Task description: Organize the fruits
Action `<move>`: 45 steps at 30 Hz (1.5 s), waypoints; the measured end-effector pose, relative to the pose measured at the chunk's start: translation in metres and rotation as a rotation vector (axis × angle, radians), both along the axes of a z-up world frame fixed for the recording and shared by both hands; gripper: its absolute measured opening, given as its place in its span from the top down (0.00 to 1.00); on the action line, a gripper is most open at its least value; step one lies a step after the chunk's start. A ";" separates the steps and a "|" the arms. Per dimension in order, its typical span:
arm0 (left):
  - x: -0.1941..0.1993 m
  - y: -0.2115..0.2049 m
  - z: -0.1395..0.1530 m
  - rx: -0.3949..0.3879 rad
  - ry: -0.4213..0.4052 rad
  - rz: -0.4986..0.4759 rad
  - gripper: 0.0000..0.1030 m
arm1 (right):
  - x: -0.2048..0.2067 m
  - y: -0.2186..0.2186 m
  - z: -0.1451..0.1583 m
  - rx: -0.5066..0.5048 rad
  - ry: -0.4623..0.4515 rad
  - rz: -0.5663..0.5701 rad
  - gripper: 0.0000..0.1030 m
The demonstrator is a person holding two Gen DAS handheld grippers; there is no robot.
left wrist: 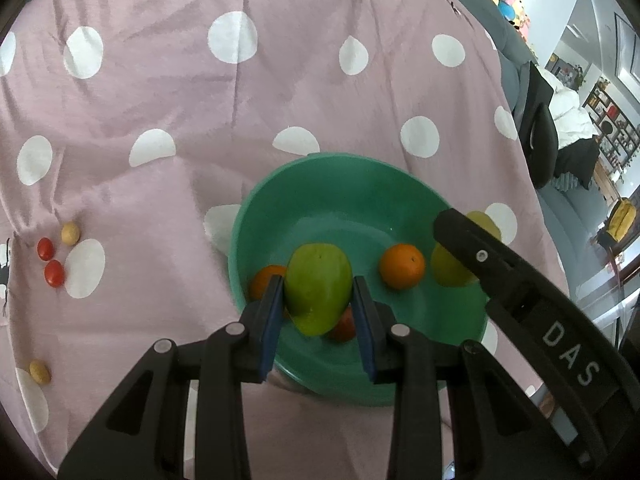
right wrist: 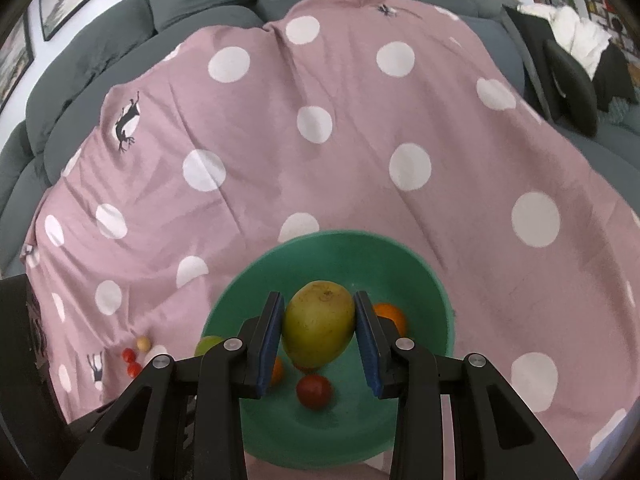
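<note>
Green mango (left wrist: pixel 318 288) in left claw (left wrist: pixel 316 322), yellow-green mango (right wrist: pixel 319 328) in right claw (right wrist: pixel 319 340)

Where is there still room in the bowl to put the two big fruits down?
The far half of the round green plastic bowl is bare, between its back rim and the orange tangerine. The near side is crowded: the red tomato and another tangerine lie under the grippers. The pink dotted cloth behind is bare too.
</note>
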State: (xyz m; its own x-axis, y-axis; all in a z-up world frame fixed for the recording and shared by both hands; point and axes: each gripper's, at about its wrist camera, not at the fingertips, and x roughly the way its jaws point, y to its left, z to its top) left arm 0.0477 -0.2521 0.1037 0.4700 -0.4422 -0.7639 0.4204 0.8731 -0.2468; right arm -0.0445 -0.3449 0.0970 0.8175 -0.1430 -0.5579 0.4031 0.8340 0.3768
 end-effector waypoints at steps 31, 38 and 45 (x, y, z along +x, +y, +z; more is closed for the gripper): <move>-0.006 0.024 0.011 -0.092 0.003 0.014 0.44 | -0.004 -0.003 -0.002 -0.011 0.011 -0.023 0.53; -0.007 0.075 0.024 -0.107 -0.013 0.100 0.33 | 0.001 0.008 0.003 -0.044 0.021 -0.011 0.53; -0.004 0.142 0.030 -0.048 -0.042 0.227 0.28 | 0.014 0.034 0.006 -0.112 0.048 0.021 0.53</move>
State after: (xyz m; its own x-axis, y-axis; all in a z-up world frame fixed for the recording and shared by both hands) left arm 0.0441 -0.1097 0.1340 0.5928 -0.3572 -0.7218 0.2257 0.9340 -0.2769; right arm -0.0308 -0.3106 0.1033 0.7937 -0.1903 -0.5778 0.4007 0.8782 0.2612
